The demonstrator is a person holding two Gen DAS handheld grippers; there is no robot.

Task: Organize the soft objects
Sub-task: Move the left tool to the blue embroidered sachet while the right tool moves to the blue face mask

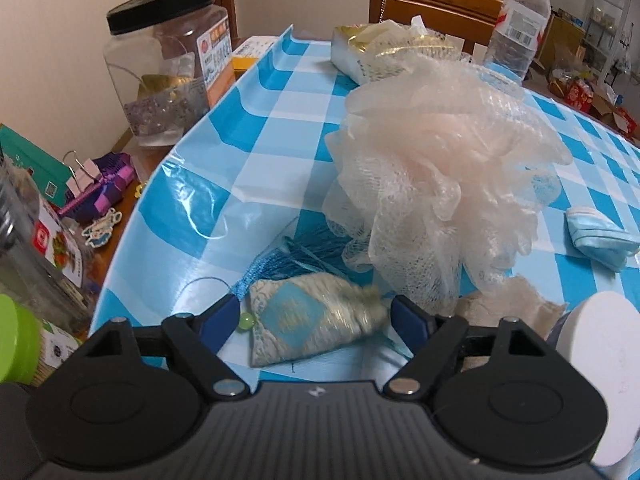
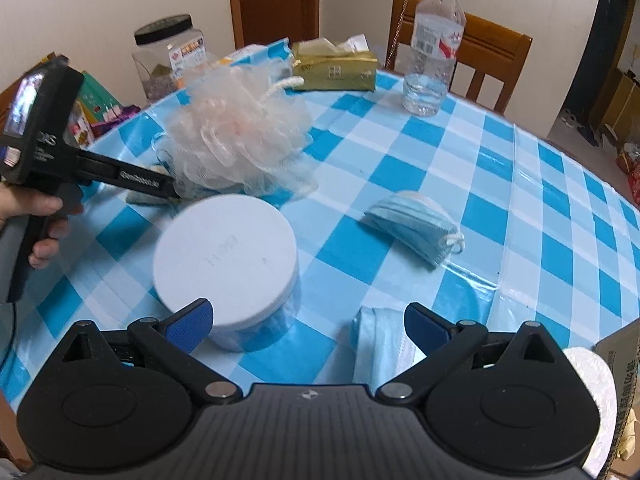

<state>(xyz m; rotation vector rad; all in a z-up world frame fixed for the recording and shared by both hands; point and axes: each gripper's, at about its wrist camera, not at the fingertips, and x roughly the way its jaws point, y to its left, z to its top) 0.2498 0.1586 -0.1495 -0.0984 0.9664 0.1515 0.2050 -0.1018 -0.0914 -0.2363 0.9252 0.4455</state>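
Brocade sachet (image 1: 316, 316) lies between the left gripper's (image 1: 314, 314) parted, untouching pads, framed for pickup; the right gripper (image 2: 308, 324) gapes empty.

Bath pouf (image 2: 236, 140) bulks near table's left edge, crowding sachet (image 1: 316, 316) just in front of it. White-lidded jar (image 2: 226, 264) stands near front edge, folded mask (image 2: 416, 228) beside it toward centre. Water bottle (image 2: 434, 44) and tissue pack (image 2: 334, 66) line far edge. Checked cloth (image 2: 520, 200) bare toward right edge: open passage.
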